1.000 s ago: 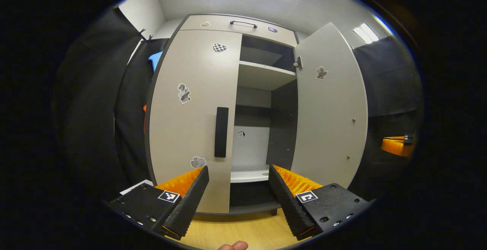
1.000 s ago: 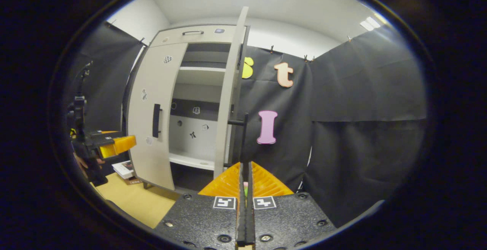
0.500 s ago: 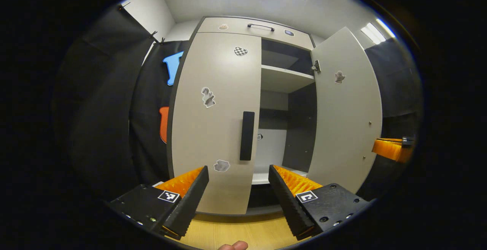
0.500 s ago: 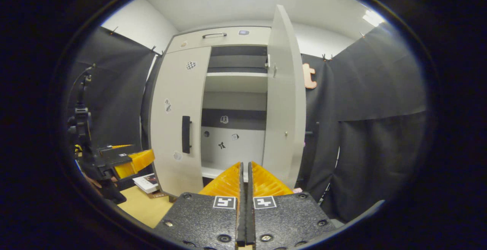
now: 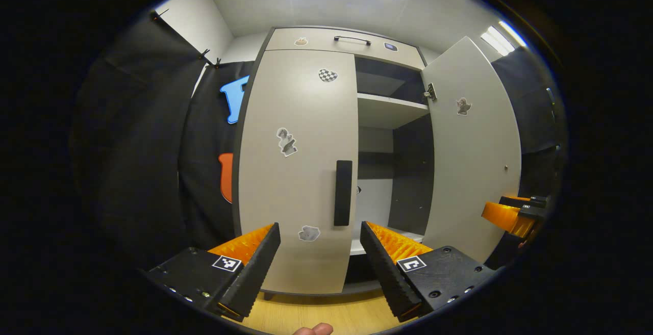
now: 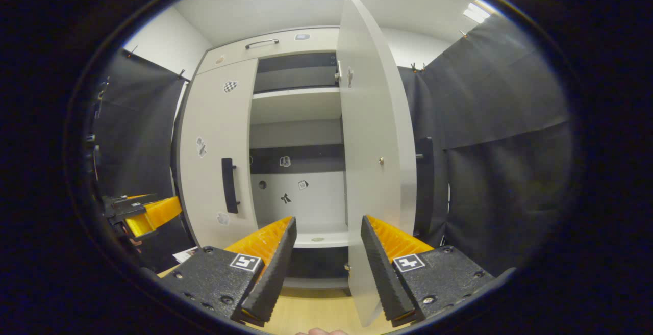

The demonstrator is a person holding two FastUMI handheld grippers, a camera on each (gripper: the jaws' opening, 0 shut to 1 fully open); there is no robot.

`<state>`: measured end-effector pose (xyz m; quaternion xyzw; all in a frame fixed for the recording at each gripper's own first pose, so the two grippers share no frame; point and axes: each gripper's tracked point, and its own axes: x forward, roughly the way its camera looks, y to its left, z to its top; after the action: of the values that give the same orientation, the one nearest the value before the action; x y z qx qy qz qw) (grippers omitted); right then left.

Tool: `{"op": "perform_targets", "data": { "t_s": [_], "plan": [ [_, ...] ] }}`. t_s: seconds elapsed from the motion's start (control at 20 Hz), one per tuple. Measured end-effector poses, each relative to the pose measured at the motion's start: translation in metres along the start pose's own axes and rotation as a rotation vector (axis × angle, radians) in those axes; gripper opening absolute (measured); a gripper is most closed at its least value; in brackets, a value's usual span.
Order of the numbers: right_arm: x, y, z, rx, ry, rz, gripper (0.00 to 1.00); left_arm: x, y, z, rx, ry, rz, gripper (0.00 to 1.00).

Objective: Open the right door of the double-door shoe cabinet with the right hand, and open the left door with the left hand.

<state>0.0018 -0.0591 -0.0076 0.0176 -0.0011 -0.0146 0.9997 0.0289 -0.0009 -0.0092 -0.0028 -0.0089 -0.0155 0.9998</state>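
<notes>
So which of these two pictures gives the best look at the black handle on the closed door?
The left gripper view: the handle on the closed left door sits near centre, large and face-on. In the right gripper view the handle appears smaller, off to the side.

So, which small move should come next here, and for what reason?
Probably the left gripper should go forward to the handle of the left door and close on it. The right door already stands swung open and the right gripper is open, clear of it. The left door lies shut, and the left gripper's open fingers are short of its handle.
</notes>
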Motion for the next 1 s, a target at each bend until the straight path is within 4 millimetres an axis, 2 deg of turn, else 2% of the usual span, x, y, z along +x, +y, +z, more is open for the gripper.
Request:
{"op": "perform_targets", "data": {
  "t_s": [0.15, 0.4, 0.5, 0.65, 0.9, 1.0],
  "plan": [
    [-0.008, -0.005, 0.008, -0.031, -0.031, -0.008, 0.80, 0.043, -0.018, -0.003, 0.019, 0.017, -0.031, 0.95],
    [-0.018, -0.013, 0.013, -0.061, -0.046, -0.022, 0.80, 0.104, -0.030, -0.018, 0.058, 0.040, -0.019, 0.95],
    [-0.019, -0.013, 0.010, -0.055, -0.035, -0.018, 0.80, 0.117, -0.033, -0.027, 0.063, 0.066, -0.009, 0.95],
    [-0.020, -0.013, 0.009, -0.058, -0.031, -0.013, 0.80, 0.129, -0.035, -0.031, 0.076, 0.071, 0.004, 0.95],
    [-0.019, -0.015, 0.004, -0.079, -0.023, -0.005, 0.80, 0.145, -0.038, -0.013, 0.115, 0.016, 0.019, 0.95],
    [-0.017, -0.013, 0.002, -0.074, -0.018, 0.004, 0.80, 0.152, -0.037, -0.015, 0.106, 0.030, 0.023, 0.98]
  ]
}}
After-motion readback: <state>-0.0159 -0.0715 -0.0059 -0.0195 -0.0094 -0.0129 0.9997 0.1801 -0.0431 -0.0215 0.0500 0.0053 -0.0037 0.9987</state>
